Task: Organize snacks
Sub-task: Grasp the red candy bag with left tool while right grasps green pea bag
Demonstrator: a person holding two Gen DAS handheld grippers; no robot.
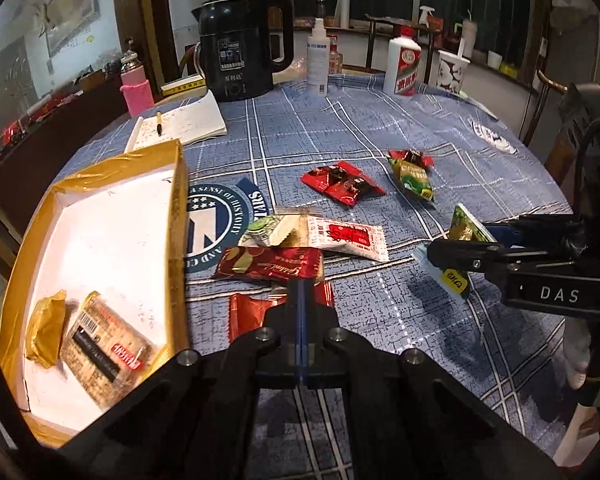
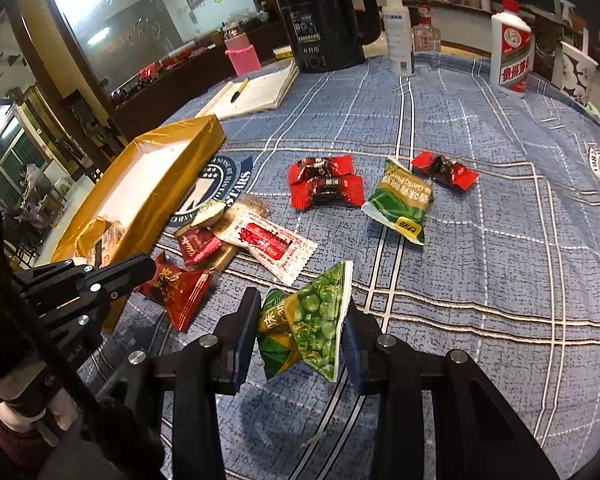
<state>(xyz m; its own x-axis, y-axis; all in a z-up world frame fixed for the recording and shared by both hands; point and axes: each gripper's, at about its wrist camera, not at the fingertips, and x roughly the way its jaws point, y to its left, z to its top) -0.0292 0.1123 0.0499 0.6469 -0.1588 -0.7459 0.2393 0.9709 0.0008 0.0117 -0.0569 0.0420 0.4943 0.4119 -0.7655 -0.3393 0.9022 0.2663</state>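
While the left wrist view looks down over a blue checked tablecloth [image 1: 380, 140], the left gripper [image 1: 302, 300] sits at the bottom centre with its two fingers pressed flat together, holding nothing. Its tips hang over an orange-red snack packet [image 1: 252, 312], though contact cannot be judged. A gold-edged box [image 1: 176, 208] with a white floor lies just left of the gripper; inside it, near its closest corner, rest a gold-wrapped snack [image 1: 46, 328] and a cracker packet [image 1: 104, 344]. Just beyond the gripper tips lie a dark red packet [image 1: 268, 264] and a white packet with red print [image 1: 346, 238], both beside the box's right wall. Farther from the box, a pair of red candies [image 1: 342, 182] and a green packet [image 1: 414, 176] lie on the cloth. The right gripper [image 1: 456, 246] enters from the right edge, clamped on a green pea packet [image 1: 466, 232].

From the right wrist view, the right gripper [image 2: 300, 336] is closed on the green pea packet [image 2: 312, 320], which stands pinched between the two blue pads, raised above the cloth. The gold-edged box [image 2: 180, 184] lies well to its left. The left gripper [image 2: 140, 266] shows beside the box's near end, its tip over the orange-red snack packet [image 2: 180, 292]. A black kettle [image 2: 324, 16] and white bottle [image 2: 512, 44] stand at the far side of the table.
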